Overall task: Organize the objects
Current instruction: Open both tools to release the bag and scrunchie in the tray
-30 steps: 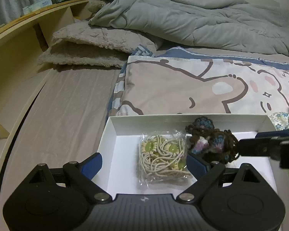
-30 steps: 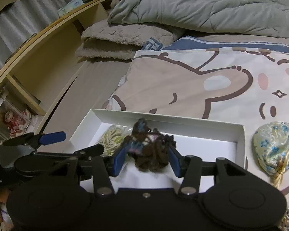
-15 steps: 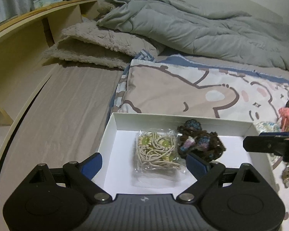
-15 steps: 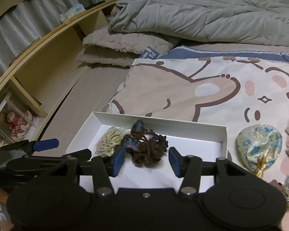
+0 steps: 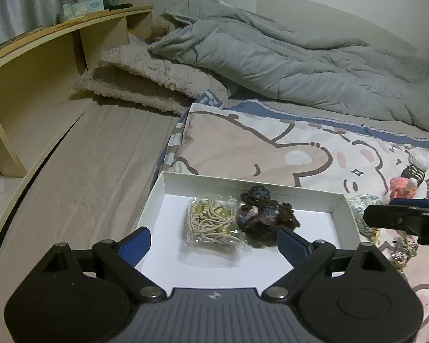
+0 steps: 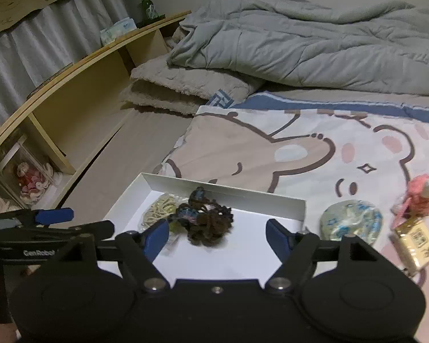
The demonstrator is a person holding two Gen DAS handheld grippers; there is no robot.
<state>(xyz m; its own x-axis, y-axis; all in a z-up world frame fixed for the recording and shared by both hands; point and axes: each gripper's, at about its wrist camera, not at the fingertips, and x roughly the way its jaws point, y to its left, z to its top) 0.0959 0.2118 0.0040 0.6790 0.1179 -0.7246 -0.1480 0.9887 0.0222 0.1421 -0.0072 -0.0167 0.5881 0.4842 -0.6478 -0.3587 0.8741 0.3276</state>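
On the left gripper [image 6: 57,220], seen from the right wrist, white lettering reads "GenRobot", partly cut off. The right gripper [image 6: 217,233] is opening, pads clear; the brown yarn bundle [image 6: 207,220] lies loose between and just beyond them, in the white box [image 6: 228,197]. A clear bag of cream cord [image 5: 211,220] touches its left side. The left gripper [image 5: 214,243] stands open and empty, hovering near the box.

On the blanket [image 6: 243,148] lies the box [image 6: 228,197], holding the cord packet [image 6: 157,210] left of the yarn bundle [image 6: 206,223]; right of the box lies a pouch [image 6: 351,223].
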